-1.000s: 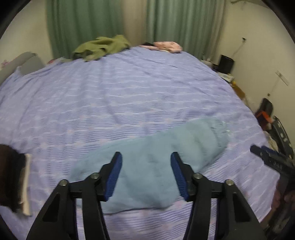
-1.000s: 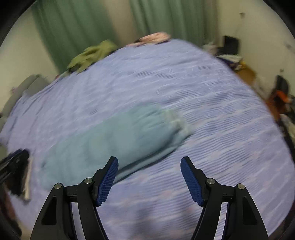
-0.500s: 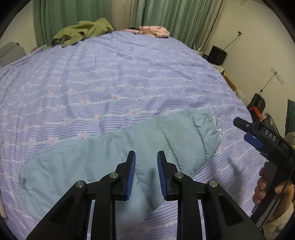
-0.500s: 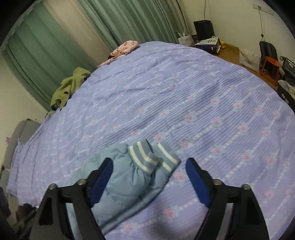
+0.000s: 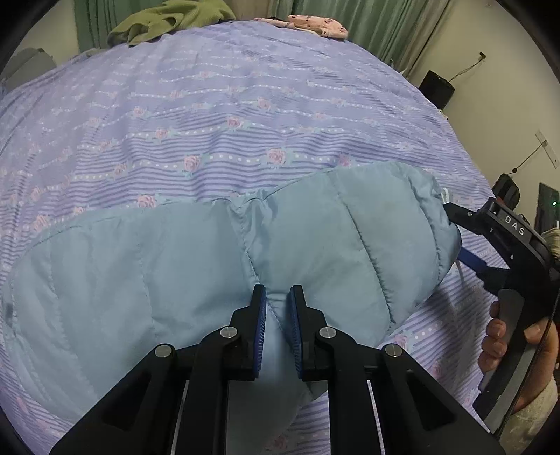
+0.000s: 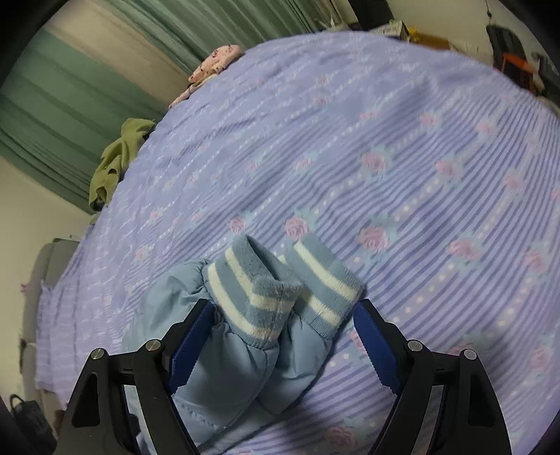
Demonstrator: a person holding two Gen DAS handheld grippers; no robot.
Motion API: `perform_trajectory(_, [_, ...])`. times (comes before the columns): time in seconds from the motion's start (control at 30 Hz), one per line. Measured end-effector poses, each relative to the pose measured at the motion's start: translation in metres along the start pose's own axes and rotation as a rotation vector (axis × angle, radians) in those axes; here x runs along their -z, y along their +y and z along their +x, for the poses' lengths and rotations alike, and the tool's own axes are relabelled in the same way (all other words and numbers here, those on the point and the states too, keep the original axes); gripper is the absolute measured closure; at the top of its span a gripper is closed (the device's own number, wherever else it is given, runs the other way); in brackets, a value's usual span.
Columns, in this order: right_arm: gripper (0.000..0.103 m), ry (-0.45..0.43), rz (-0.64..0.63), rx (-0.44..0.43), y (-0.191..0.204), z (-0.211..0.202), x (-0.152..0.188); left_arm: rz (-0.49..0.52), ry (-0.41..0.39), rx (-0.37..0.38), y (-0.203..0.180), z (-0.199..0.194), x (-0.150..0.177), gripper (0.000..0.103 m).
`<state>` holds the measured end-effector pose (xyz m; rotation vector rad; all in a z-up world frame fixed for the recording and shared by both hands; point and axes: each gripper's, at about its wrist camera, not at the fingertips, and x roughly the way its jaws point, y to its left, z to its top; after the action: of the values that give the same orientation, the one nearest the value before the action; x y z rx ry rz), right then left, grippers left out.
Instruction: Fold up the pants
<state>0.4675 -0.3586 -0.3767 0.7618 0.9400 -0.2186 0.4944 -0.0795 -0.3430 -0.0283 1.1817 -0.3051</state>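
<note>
- The step in hand is judged to be the taking hold of the pants at two places before a fold is made; no fold across the length is seen yet
- The pants, pale blue and quilted, are laid lengthwise on the bed, near its front edge, with the two legs lying one beside and partly over the other
- The left gripper is seen pinched on a ridge of the padded cloth at the middle of the pants; its jaws have just been closing, and blue fabric is caught in the narrow gap between the pads
- The right gripper is held spread wide over the leg ends, with the striped cuffs between its jaws; its jaws have just been opening, and the pads are not seen to press on the cloth, though the left pad lies close against the quilted leg
- The next move is judged to call for the right gripper to be shut on both legs just behind the cuffs, so that both layers are caught together
- After that the cuffs would need to be lifted and carried over toward the other end, while the middle is kept pinned or raised by the left gripper
- A green garment and a pink garment are left at the far edge of the bed, well apart from the pants
</note>
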Motion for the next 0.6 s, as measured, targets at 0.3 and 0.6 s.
perform_trajectory(0.3, [0.04, 0.065, 0.066, -0.06, -0.004, 0.025, 0.005, -0.045, 0.017, 0.022, 0.009, 0.01, 0.003, 0.089])
perform_trajectory(0.6, [0.063, -0.091, -0.203, 0.044, 0.06, -0.056, 0.012, -0.069, 0.05, 0.04, 0.013, 0.016, 0.003, 0.092])
